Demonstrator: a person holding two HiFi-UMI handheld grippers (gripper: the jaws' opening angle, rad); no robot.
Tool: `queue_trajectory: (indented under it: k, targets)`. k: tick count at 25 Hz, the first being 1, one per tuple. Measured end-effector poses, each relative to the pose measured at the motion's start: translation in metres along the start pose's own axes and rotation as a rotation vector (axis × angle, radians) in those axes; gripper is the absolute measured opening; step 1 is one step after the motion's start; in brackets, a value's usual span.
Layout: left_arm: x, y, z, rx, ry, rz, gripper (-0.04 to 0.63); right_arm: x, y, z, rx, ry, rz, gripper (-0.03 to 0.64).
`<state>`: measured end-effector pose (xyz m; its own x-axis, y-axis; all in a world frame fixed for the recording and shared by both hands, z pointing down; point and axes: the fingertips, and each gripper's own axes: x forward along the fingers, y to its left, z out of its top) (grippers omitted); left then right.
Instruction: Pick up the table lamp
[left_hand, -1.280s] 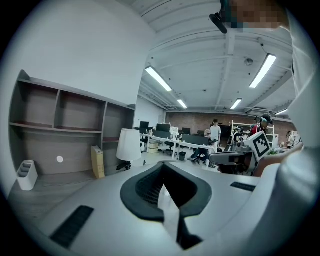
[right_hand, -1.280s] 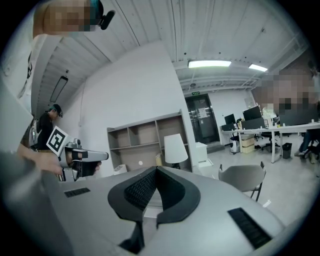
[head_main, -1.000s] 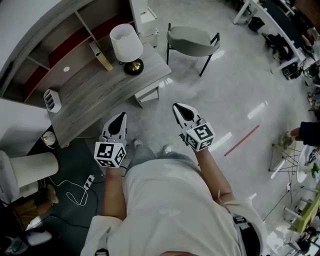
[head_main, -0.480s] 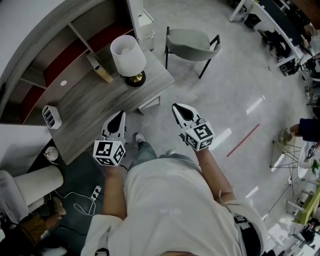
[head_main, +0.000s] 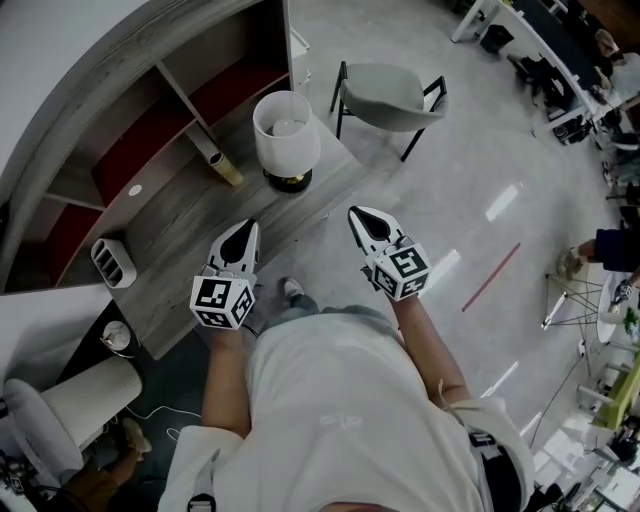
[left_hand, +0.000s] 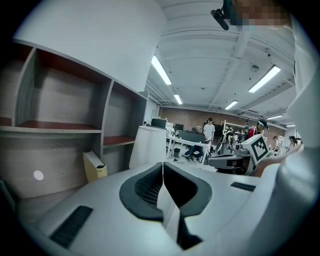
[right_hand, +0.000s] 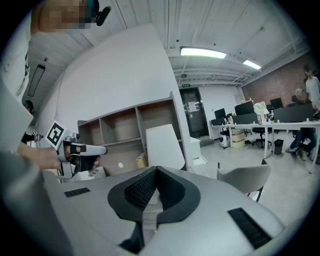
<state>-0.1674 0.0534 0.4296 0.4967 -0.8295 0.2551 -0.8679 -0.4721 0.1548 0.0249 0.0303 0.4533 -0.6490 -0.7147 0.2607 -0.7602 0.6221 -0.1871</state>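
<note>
The table lamp (head_main: 287, 137) has a white drum shade and a dark brass base; it stands at the right end of the grey wooden desk (head_main: 180, 250). Its shade (right_hand: 164, 146) rises just beyond my right gripper's jaws, and the same white shade (left_hand: 149, 146) shows ahead in the left gripper view. My left gripper (head_main: 240, 232) hovers over the desk's near edge, shut and empty. My right gripper (head_main: 362, 218) hangs over the floor to the right of the desk, also shut and empty. Both stay short of the lamp.
A yellowish box (head_main: 224, 168) lies left of the lamp, and a white ribbed device (head_main: 111, 260) sits further left on the desk. A grey chair (head_main: 390, 90) stands beyond the desk's corner. Open shelves (head_main: 120, 150) back the desk. People work at distant tables (head_main: 545, 45).
The whole view has shifted forward: desk and lamp have come closer and slid right and down in the head view. Both grippers keep their pose and stay shut.
</note>
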Motion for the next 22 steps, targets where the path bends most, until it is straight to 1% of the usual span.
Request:
queue_trajectory:
  k: [3,8,13,14,16,22]
  targets:
    - [0.002,0.042,0.007,-0.002,-0.004,-0.026,0.015,0.035,0.015,0.003,0.006,-0.001,-0.029,0.028]
    - [0.011,0.082,0.017,0.005,0.002,-0.069,0.017,0.072,0.024,0.005,0.015,0.003,-0.072,0.028]
    - [0.025,0.096,0.023,-0.001,0.032,-0.094,0.020,0.088,0.017,0.002,0.041,0.019,-0.104,0.028]
    - [0.029,0.097,0.025,0.001,0.037,-0.097,0.027,0.090,0.015,0.001,0.043,0.022,-0.107,0.028]
    - [0.040,0.100,0.030,0.004,0.048,-0.099,0.062,0.094,0.009,0.000,0.047,0.028,-0.109,0.028]
    - [0.080,0.116,0.057,-0.024,0.047,-0.063,0.103,0.110,-0.021,-0.006,0.055,0.047,-0.094,0.028]
